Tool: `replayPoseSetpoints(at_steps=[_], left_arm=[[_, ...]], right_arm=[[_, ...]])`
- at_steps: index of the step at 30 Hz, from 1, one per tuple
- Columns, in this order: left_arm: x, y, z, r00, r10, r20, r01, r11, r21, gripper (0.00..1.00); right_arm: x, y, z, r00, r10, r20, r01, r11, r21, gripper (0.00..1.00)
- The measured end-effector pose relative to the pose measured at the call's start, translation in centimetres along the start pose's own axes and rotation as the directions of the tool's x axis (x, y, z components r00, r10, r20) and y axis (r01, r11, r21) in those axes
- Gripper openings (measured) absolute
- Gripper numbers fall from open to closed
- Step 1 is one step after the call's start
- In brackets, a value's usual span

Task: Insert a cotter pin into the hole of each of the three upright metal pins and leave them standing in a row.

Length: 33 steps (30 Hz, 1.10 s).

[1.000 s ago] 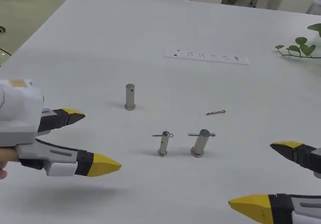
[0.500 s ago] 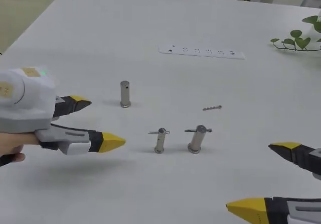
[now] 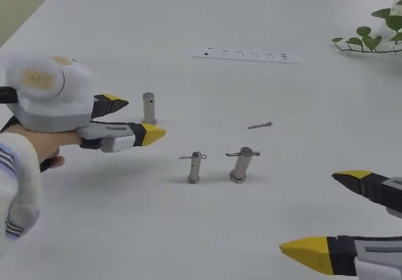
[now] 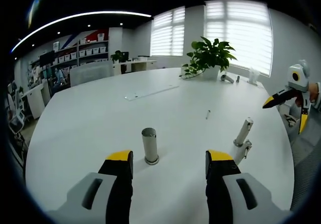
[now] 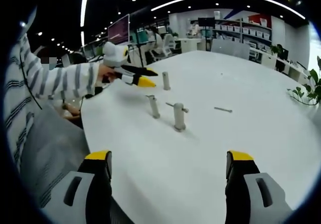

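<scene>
A bare metal pin (image 3: 149, 107) stands upright at the left, just off the tips of my open left gripper (image 3: 145, 117). In the left gripper view that pin (image 4: 149, 146) rises ahead of the open jaws, slightly left of centre. Two more upright pins (image 3: 195, 167) (image 3: 240, 164) stand side by side, each with a cotter pin through its top. A loose cotter pin (image 3: 260, 125) lies flat behind them. My right gripper (image 3: 307, 212) is open and empty at the near right, well short of the pins (image 5: 179, 116).
A white power strip (image 3: 246, 55) lies farther back on the white table (image 3: 125, 230). A leafy plant (image 3: 370, 35) sits at the far right. A person's striped sleeve (image 5: 60, 83) holds the left gripper (image 5: 143, 78).
My left gripper has moved right and forward until its tips reach the bare pin. The right gripper has held its place, and the pins and loose cotter pin have not moved.
</scene>
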<state>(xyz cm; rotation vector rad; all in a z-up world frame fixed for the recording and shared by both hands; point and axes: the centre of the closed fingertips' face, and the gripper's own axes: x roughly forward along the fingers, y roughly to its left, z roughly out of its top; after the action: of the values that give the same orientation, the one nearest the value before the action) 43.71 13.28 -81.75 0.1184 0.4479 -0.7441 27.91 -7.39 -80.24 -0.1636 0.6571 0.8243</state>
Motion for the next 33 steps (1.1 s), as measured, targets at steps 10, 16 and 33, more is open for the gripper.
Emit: replayPoseSetpoints(at_steps=[10,16,33], left_arm=[[1.7,1.6,-0.8,0.9980,0.053,-0.033,-0.053,0.999,0.008,0.48],[2.0,1.9,-0.5,0.9978,0.060,-0.027,-0.060,0.998,-0.005,0.43],[3.3,2.8,-0.6,0.9922,0.114,-0.049,-0.112,0.993,0.042,0.21]], right_arm=[[-0.3,0.0,0.1,0.9997,-0.013,0.020,0.013,1.000,0.011,0.95],[-0.4,0.0,0.5,0.9994,-0.018,0.030,0.018,1.000,0.005,0.95],[-0.5,0.1,1.3,0.9978,-0.032,0.057,0.034,0.999,-0.018,0.92]])
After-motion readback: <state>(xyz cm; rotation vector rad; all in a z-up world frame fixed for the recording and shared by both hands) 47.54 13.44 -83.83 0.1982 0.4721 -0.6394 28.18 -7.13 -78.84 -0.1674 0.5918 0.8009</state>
